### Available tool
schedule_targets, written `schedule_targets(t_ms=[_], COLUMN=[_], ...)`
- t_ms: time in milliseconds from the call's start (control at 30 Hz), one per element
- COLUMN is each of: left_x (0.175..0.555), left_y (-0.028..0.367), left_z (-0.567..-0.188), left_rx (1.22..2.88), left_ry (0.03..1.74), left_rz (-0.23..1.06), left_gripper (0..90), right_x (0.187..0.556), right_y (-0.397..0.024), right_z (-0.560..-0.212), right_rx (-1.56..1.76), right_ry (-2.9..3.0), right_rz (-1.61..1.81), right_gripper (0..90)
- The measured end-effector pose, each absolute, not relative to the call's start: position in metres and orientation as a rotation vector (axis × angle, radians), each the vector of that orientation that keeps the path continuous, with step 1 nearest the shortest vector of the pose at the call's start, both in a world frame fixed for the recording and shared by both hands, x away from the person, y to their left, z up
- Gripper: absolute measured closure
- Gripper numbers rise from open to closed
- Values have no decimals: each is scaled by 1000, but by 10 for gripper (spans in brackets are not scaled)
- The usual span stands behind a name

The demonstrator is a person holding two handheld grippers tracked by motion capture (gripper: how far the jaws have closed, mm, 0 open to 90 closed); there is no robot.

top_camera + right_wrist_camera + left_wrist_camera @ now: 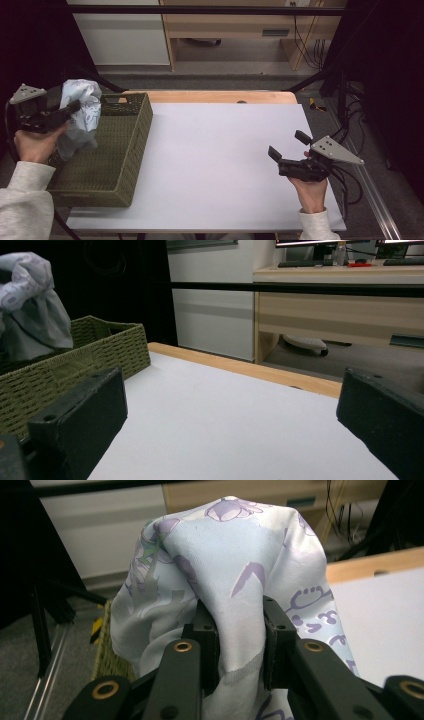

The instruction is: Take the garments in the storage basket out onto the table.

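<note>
A pale blue cloth with purple flower print [80, 112] hangs bunched above the green woven basket [125, 150] at the table's left. My left gripper [70, 109] is shut on it, held up over the basket's left side. In the left gripper view the cloth [225, 570] bulges over both jaws, pinched between the pads [207, 635]. My right gripper [290, 145] rests low over the white table [215, 160] at the right, jaws wide apart with nothing between them. The right gripper view has the cloth [30, 310] above the basket [75, 365] at far left.
The white tabletop lies between the basket and my right hand, with a wooden strip [210, 96] along its far edge. Beyond the table stand a white cabinet [120, 35] and a wooden desk [240, 25]. Cables [350, 175] trail off at the right.
</note>
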State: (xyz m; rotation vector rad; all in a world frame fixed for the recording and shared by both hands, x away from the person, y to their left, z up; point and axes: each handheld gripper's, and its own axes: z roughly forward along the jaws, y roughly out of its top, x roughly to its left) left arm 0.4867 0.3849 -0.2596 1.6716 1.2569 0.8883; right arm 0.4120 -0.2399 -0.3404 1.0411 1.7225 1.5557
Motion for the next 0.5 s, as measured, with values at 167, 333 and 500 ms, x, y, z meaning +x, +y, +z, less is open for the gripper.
schedule_targets(t_ms=[167, 333, 500], left_x=[481, 475, 469], left_y=[381, 370, 355], left_z=[-245, -231, -219], left_rx=[1608, 1562, 1510], left_ry=[1209, 1145, 1072], left_rz=[902, 924, 934], left_gripper=[731, 731, 731], right_x=[412, 412, 413], right_y=[-240, -239, -239], right_z=[-340, -341, -341], right_rx=[1042, 1040, 1037], right_ry=[1723, 1722, 1730], right_rz=[1556, 1556, 1555], right_gripper=[2, 3, 2])
